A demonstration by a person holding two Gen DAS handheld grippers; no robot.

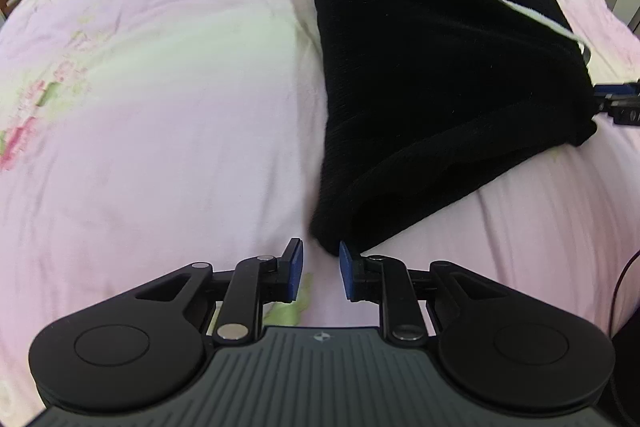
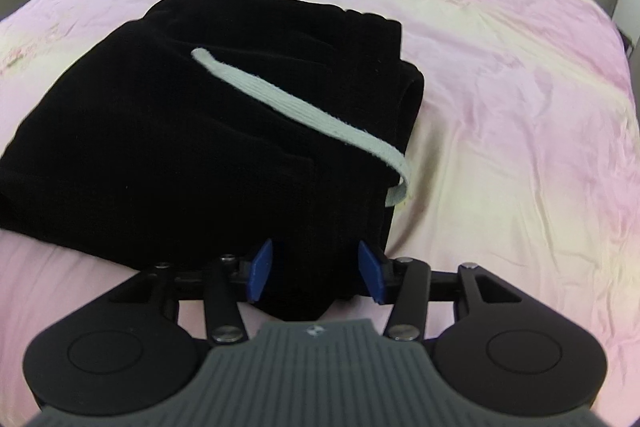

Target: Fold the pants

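Lying on the bed, near its middle: pants, black, already folded into a thick bundle of several layers, so most of the task seeming done. Trailing loose across the top: white cord, not tucked in. Left to do, probably: only tidying and letting go. Hovering at the bundle's near corner: left tongs, a narrow gap between the pads, pinching nothing. Straddling the near edge of the bundle: right tongs, spread, pads not pressing the cloth.
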